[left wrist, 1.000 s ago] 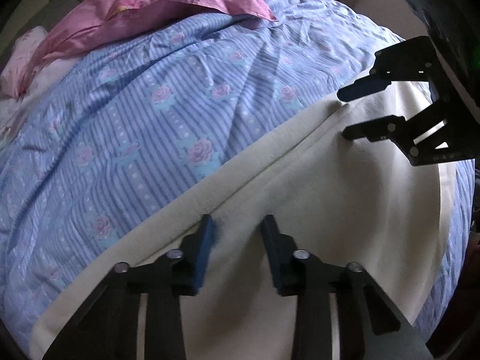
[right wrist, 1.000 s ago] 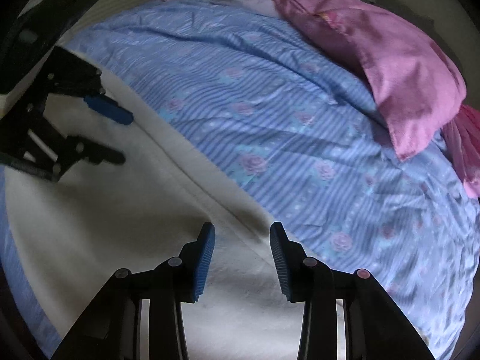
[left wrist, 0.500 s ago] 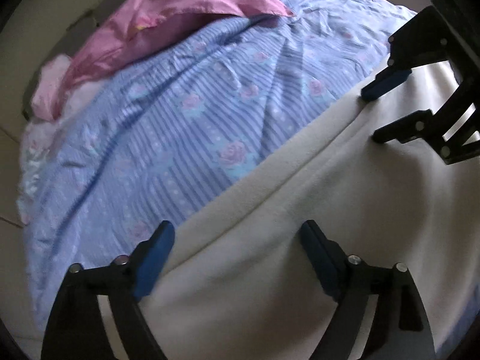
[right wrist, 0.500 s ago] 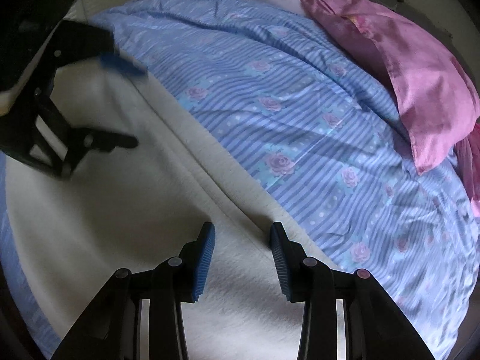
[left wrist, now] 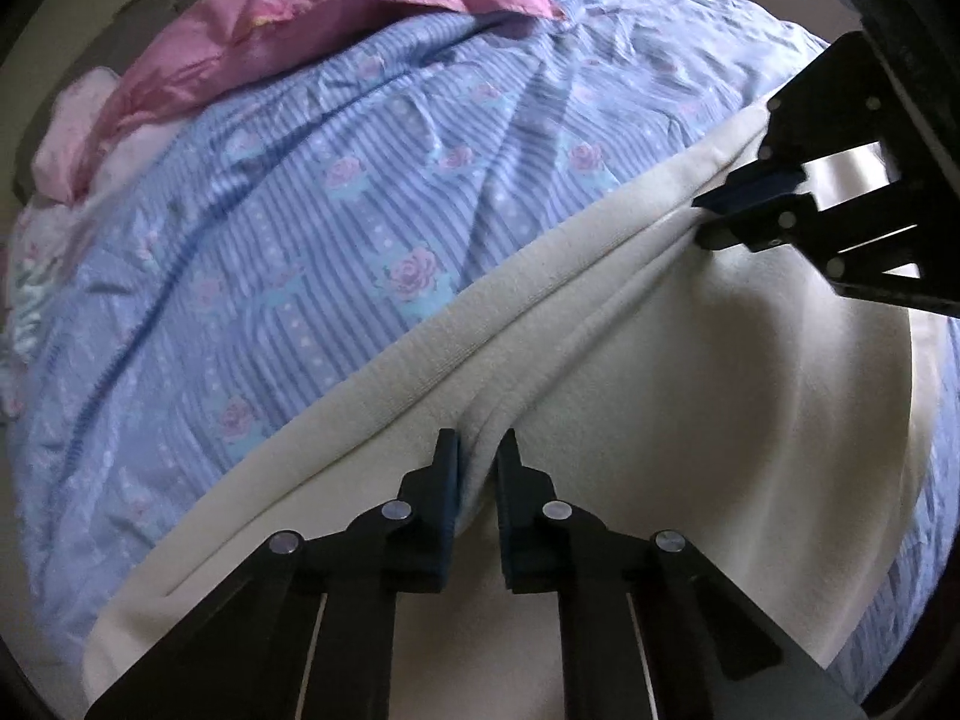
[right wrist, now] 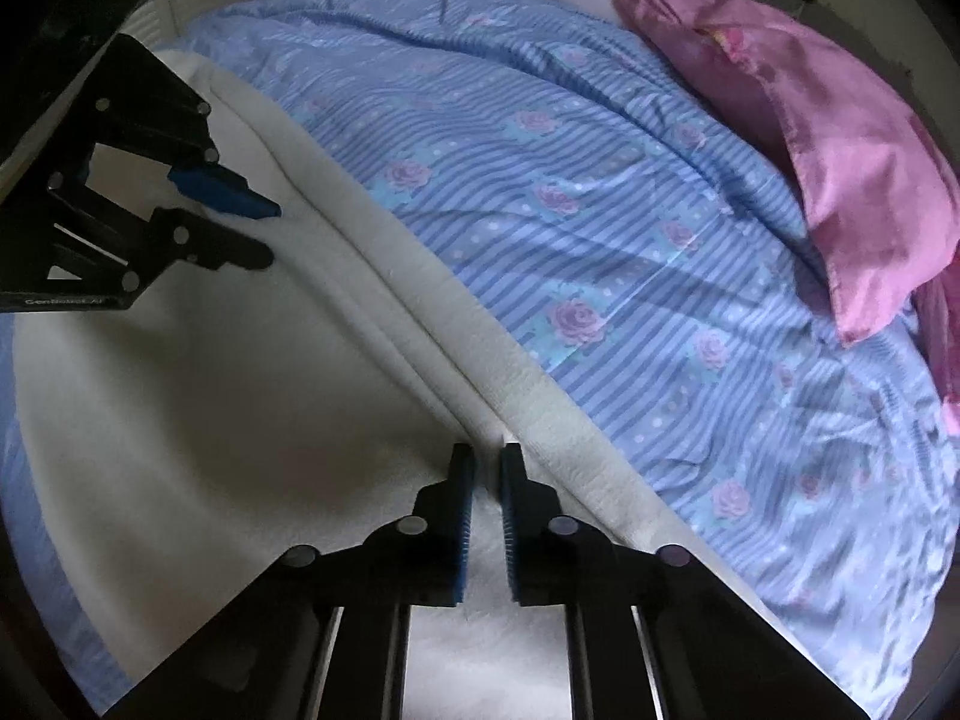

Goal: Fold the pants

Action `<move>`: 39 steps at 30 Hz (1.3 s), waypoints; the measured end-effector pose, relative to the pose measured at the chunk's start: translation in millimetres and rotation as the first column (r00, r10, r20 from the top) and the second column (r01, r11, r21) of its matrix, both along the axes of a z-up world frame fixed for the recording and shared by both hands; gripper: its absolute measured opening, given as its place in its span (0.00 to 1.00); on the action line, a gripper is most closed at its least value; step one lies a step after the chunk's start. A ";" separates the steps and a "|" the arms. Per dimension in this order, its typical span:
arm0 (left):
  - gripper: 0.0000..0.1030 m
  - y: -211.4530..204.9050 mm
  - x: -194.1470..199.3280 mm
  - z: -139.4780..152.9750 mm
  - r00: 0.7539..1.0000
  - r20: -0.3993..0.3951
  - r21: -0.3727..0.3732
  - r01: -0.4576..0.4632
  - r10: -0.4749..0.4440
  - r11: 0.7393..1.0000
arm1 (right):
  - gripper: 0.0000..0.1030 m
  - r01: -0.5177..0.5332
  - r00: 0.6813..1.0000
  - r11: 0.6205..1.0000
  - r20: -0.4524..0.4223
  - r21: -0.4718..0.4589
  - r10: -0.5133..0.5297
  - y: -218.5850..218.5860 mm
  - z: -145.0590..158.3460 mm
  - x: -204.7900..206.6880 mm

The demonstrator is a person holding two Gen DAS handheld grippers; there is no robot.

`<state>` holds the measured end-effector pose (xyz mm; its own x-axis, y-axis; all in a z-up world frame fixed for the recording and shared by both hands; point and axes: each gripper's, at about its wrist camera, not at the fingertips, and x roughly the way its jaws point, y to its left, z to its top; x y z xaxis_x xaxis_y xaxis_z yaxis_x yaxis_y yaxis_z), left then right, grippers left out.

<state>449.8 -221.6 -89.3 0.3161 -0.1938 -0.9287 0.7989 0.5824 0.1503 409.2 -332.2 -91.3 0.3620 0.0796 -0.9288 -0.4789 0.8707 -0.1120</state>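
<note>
Left wrist view: both claws were pinching the pants along one edge, looked like setup for a fold.

The cream pants (left wrist: 690, 420) lay spread on the bed, over the blue rose-print cover (left wrist: 360, 228). The left claw (left wrist: 477, 468) was clenched on a ridge of cloth near the thick band, and the right claw (right wrist: 487, 480) was gripping the same edge further along. Two spaced grips probably kept that edge straight and taut, so it could lift evenly without sagging. Pink sheet (right wrist: 840, 168) sat well apart.
</note>
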 end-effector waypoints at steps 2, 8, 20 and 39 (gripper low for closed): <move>0.10 0.5 -5.3 5.4 0.999 0.038 0.000 -0.009 0.009 1.000 | 0.07 -0.003 1.000 1.000 0.024 -0.006 0.003 0.1 7.2 -5.4; 0.09 5.9 -0.4 30.1 0.993 0.094 -0.056 -0.067 0.072 0.996 | 0.07 0.020 0.993 1.000 0.112 -0.009 -0.019 -2.0 36.1 -14.1; 0.09 -13.6 33.1 0.8 0.985 0.082 0.015 -0.151 0.150 0.988 | 0.06 0.126 0.989 0.986 0.092 -0.106 -0.116 6.2 2.5 26.0; 0.62 32.9 0.1 108.1 0.937 0.263 -0.111 -0.208 0.231 0.972 | 0.54 0.290 0.926 0.949 0.286 -0.126 -0.245 12.5 93.0 0.1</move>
<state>449.8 -188.7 18.8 0.5976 -0.1609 -0.7855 0.5848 0.7577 0.2897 409.3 -319.7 1.7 0.5821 -0.1986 -0.7885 -0.1643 0.9210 -0.3532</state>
